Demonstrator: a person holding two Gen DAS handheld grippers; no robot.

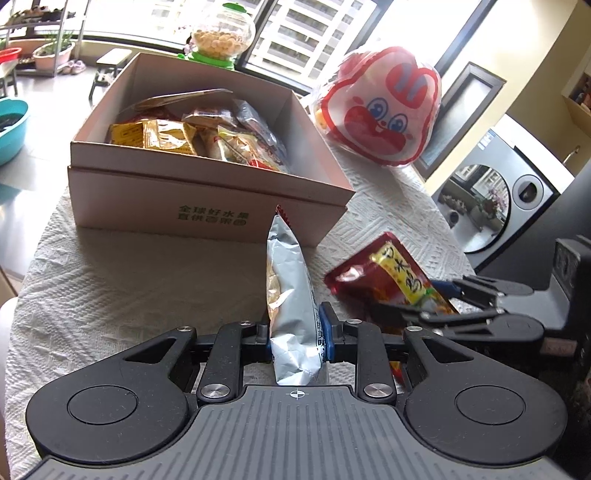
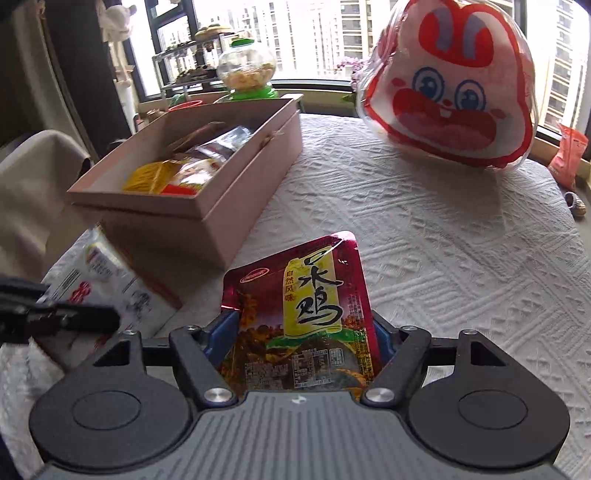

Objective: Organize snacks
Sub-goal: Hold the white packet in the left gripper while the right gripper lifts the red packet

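My left gripper (image 1: 295, 328) is shut on a silver snack packet (image 1: 288, 280), which stands edge-on between the blue pads and points at the box. The pink cardboard box (image 1: 207, 206) lies just ahead, holding several snack packets. In the right wrist view my right gripper (image 2: 301, 328) is shut on a red snack packet (image 2: 306, 306) with a yellow label; its crumpled edges meet both blue pads. The box (image 2: 221, 206) is ahead to the left. The left gripper (image 2: 74, 317) and its silver packet (image 2: 99, 280) show at the left edge. The right gripper (image 1: 424, 301) and red packet (image 1: 388, 273) show right of the silver one.
A rabbit-faced bag (image 1: 384, 107) (image 2: 450, 92) stands at the table's far right. A candy jar with a green base (image 1: 221, 35) (image 2: 245, 70) sits behind the box. White textured cloth (image 1: 129, 280) covers the table. An orange packet (image 2: 569, 155) leans at the window.
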